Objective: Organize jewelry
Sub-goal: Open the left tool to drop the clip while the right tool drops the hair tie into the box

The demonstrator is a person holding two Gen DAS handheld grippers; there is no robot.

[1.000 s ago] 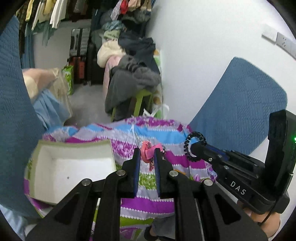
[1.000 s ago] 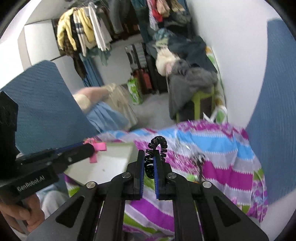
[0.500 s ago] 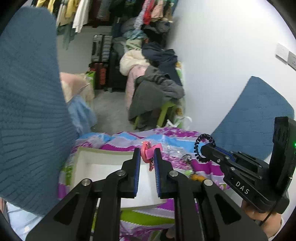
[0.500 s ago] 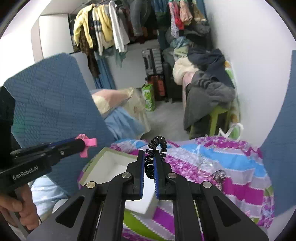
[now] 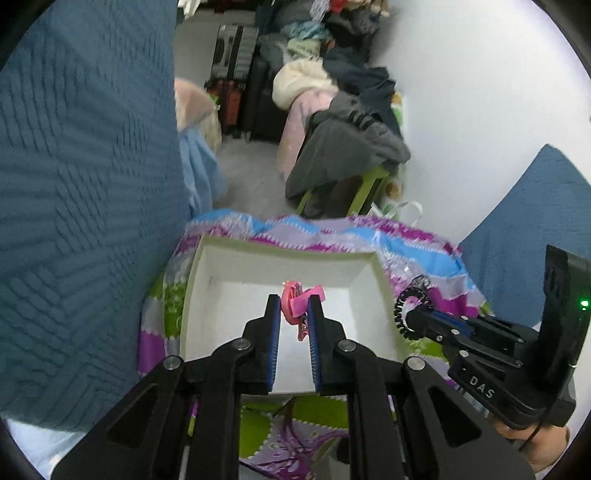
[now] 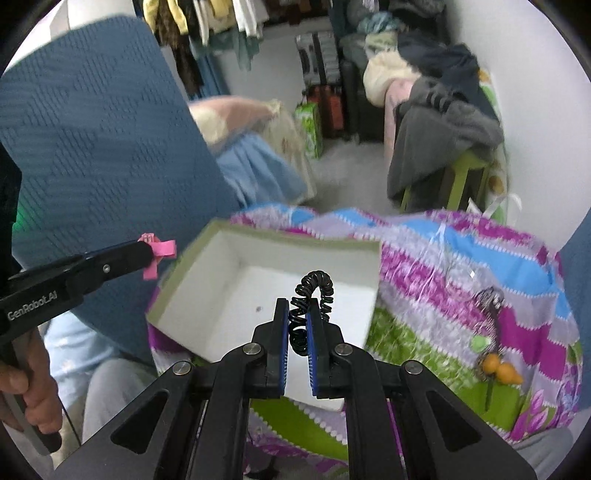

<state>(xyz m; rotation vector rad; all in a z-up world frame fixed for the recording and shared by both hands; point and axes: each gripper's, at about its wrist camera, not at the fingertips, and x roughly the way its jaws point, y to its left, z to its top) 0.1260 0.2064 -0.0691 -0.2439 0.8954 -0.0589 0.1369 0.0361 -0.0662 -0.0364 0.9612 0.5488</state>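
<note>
Two grippers over open white box (image 5: 284, 254) on striped cloth (image 6: 461, 258). Left gripper (image 5: 292, 306) pinching pink hair clip (image 5: 295, 302) between blue pads, box floor directly beneath. Right gripper (image 6: 298, 314) clamped on black spiral hair tie (image 6: 312, 291), loop sticking up past fingertips, box just ahead. Loose trinkets (image 6: 491, 332) off right, on cloth.

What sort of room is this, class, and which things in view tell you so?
Most likely a bedroom or dressing corner at home: clothes on hangers, suitcases by the wall, and clothing heaped on a green stool.
</note>
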